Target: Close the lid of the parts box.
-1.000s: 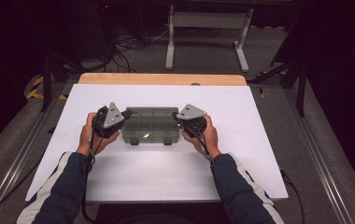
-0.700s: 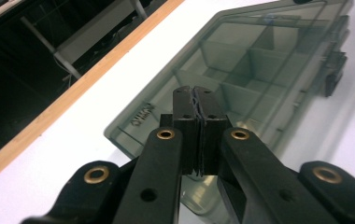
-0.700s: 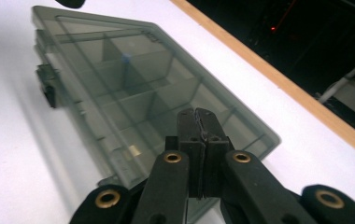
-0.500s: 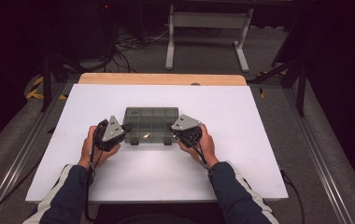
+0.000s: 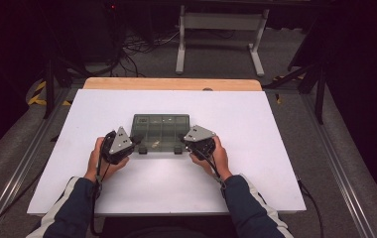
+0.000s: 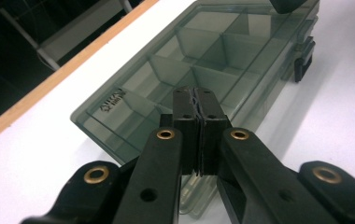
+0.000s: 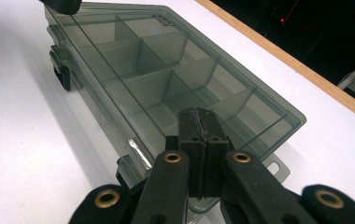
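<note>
A smoky translucent compartment box lies with its lid down in the middle of the white table; its dividers show through the lid. My left gripper is shut with nothing between its jaws, at the box's near left corner. In the left gripper view the closed fingertips sit over the box, with a black latch farther along its front. My right gripper is shut too, at the near right corner. Its tips hover over the lid. Whether either touches the lid I cannot tell.
The white table top has a wooden strip along its far edge. Beyond it stand a white metal frame and cables on the dark floor. Metal rails run along both sides of the table.
Both hands have dropped and pulled toward the near side, from the box's two ends to its near corners. The box has stayed in place and both jaws remain shut.
</note>
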